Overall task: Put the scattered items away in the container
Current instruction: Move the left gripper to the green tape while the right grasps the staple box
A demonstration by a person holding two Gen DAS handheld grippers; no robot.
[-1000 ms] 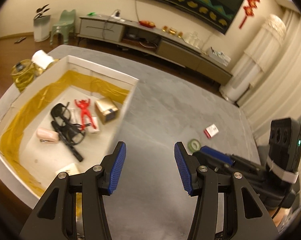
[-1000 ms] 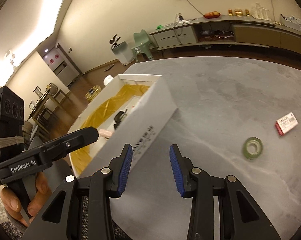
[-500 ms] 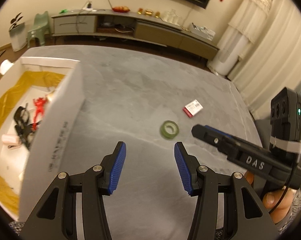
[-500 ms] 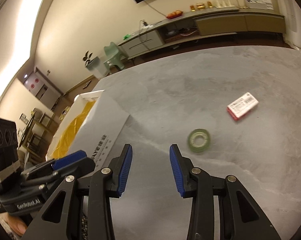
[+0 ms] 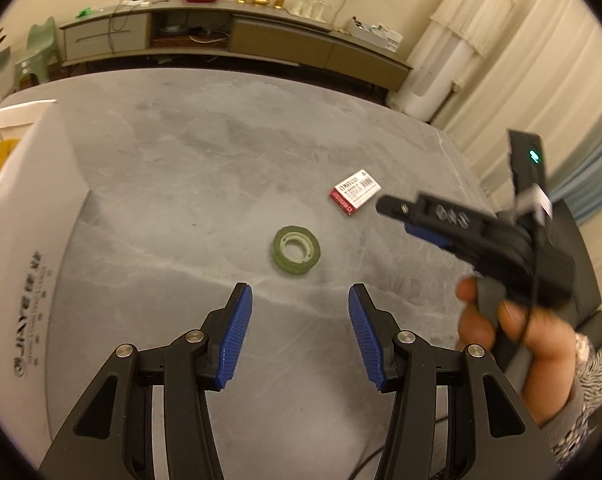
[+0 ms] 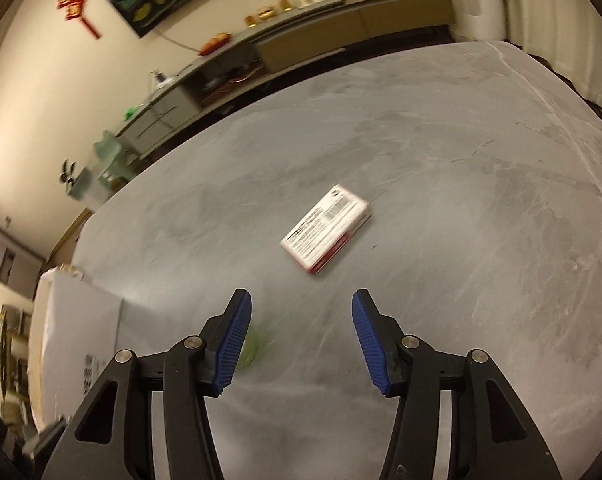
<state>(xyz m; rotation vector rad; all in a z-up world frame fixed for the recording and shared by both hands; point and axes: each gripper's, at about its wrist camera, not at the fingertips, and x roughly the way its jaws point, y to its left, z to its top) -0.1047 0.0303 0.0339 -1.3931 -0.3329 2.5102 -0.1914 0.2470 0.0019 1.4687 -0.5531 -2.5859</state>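
Observation:
A green tape roll [image 5: 296, 250] lies flat on the grey table [image 5: 189, 168], just ahead of my open left gripper [image 5: 300, 330]. Beyond it lies a small red and white box [image 5: 354, 193]. The white container [image 5: 25, 248] stands at the left, only its outer wall showing. My right gripper [image 5: 399, 216] hovers at the right near the box, held by a hand [image 5: 513, 344]. In the right wrist view my right gripper [image 6: 301, 340] is open with the box [image 6: 327, 233] just ahead. The tape roll [image 6: 250, 349] peeks out beside its left finger. The container [image 6: 73, 340] sits at the left.
A long low cabinet [image 5: 237, 40] with small items lines the far wall. A green stool [image 5: 35, 56] stands at the left and a white curtain [image 5: 465, 40] at the right. The table's far edge [image 6: 381, 60] curves across the right wrist view.
Both grippers have swung right, away from the container and toward the loose items. The tape roll and box are much closer now. The container's inside has left the left wrist view.

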